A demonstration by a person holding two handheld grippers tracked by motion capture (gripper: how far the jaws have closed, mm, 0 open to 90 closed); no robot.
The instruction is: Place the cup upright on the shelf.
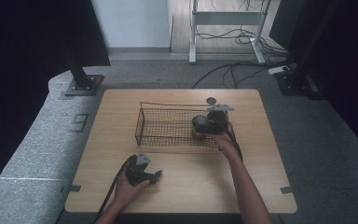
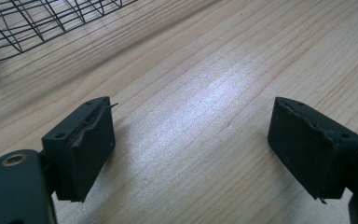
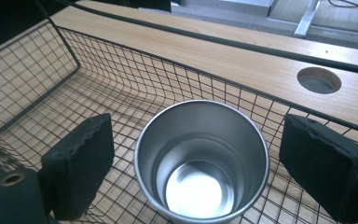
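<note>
Wooden worktop (image 1: pixel 182 186) bearing a black wire basket (image 1: pixel 168 125), far rim beyond the right jaws. Steel cup (image 3: pixel 200 161) upright on the basket floor, mouth up, between the right gripper (image 3: pixel 196 163) jaws, released, pads clear of its wall on both sides. Left gripper (image 2: pixel 191 154) jaws spread wide, bare wood between, basket corner ahead to their left.

One wire basket (image 1: pixel 168 126) stands on one wooden desk (image 1: pixel 186 182), and one steel cup (image 3: pixel 201 163) stands upright inside it. Two tongs are present, a left pair (image 1: pixel 156 176) and a right pair (image 3: pixel 196 172), each with two black jaws, held by two hands. One round hole (image 3: pixel 319 80) pierces the desk.
</note>
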